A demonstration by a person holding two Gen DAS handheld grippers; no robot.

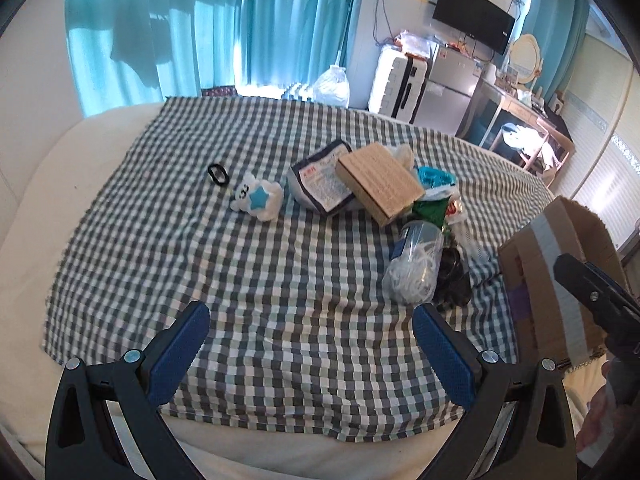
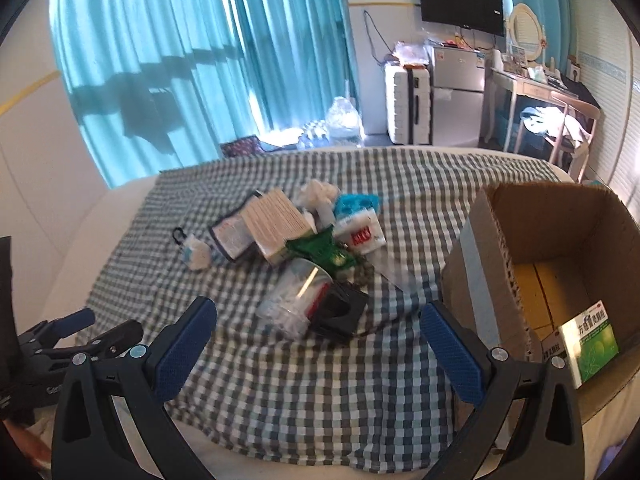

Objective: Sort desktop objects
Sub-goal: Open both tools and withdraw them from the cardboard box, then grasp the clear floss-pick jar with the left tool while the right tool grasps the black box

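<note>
Both the left gripper [image 1: 310, 338] and right gripper [image 2: 318, 340] hang spread wide and empty over the checkered cloth [image 1: 248, 264], clutter pile [image 2: 304, 248] mid-cloth, green medicine box [image 2: 588, 346] already inside the cardboard box [image 2: 560, 216].

Cardboard box [image 1: 560, 280] cut off by the right edge in the left wrist view, interior unseen there. Right claw [image 1: 592, 292] only partly in frame in front of the box, jaw state unreadable. Pile beside the box: black item [image 1: 452, 280] mostly hidden behind the clear plastic cup [image 1: 414, 268]; green packet [image 1: 430, 210] buried under the tan box [image 1: 380, 182]. Print on the white pouch [image 1: 320, 184] too small to read. In the right wrist view the cup [image 2: 296, 300] is motion-blurred.
</note>
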